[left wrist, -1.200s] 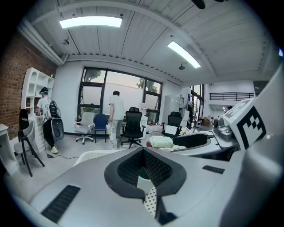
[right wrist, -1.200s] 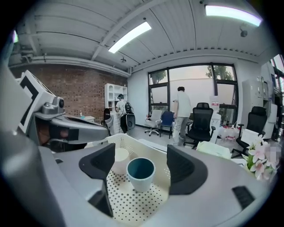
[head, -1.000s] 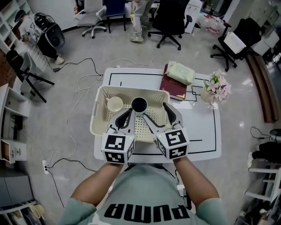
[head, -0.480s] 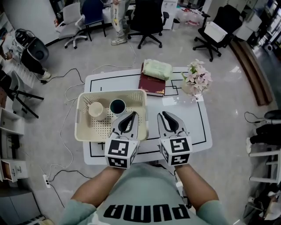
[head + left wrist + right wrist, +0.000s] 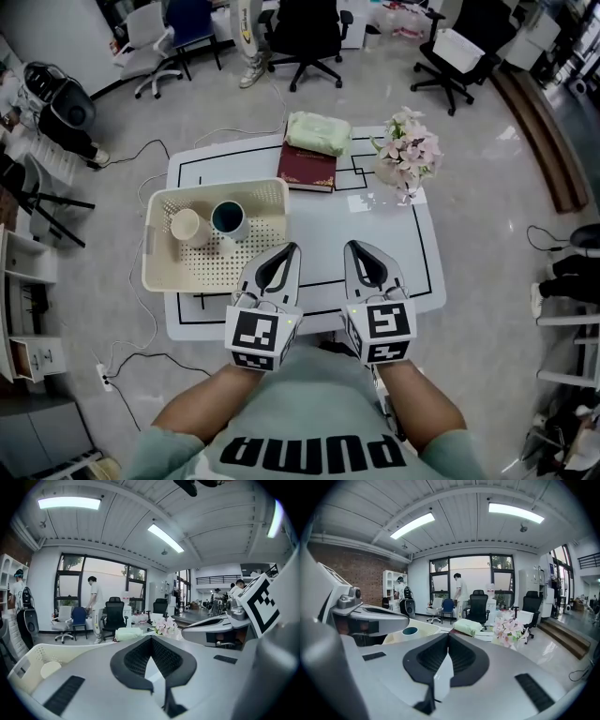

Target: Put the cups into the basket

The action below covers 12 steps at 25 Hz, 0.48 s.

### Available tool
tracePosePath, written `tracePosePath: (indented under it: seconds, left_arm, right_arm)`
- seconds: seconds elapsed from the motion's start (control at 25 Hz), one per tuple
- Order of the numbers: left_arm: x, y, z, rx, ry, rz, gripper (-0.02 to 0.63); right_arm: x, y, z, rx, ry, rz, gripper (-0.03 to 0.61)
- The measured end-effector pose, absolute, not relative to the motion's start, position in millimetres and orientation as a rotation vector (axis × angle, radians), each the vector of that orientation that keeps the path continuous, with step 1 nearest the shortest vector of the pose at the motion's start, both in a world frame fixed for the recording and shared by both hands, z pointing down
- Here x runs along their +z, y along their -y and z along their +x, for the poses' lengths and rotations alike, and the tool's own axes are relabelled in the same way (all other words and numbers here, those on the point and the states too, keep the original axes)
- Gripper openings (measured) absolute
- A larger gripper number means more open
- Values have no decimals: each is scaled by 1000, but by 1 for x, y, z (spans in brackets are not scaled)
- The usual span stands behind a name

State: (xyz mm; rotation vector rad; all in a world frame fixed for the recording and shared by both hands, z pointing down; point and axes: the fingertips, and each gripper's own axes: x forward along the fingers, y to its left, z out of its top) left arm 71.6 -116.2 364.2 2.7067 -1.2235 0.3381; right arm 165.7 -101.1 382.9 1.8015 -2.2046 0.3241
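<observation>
Left gripper (image 5: pixel 289 249) and right gripper (image 5: pixel 351 247) are held empty with jaws together, the right having just been closing on nothing. Both are kept over the worktop (image 5: pixel 394 253). Cream cup (image 5: pixel 187 226) and dark cup (image 5: pixel 228 217) are found upright inside the basket (image 5: pixel 214 284) at left; placement is judged complete.

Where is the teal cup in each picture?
Head view: the teal cup stands in the basket, right of the cream cup.
Left gripper view: not in it; only the cream cup shows in the basket.
Right gripper view: left of the middle, in the basket.
Shared landmark: the flowers show in all three views.
</observation>
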Motion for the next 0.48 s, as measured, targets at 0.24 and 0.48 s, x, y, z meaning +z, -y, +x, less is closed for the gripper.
tracePosePath:
  seconds: [0.24,0.48]
  left_arm:
    - [362,96,76,328,1346,2647,5]
    - [366,79,66,353,1423,2592,6]
  right_arm:
    - [378,84,168,297,2296,1695,17]
    - [388,70,158,346,2352,1638,17]
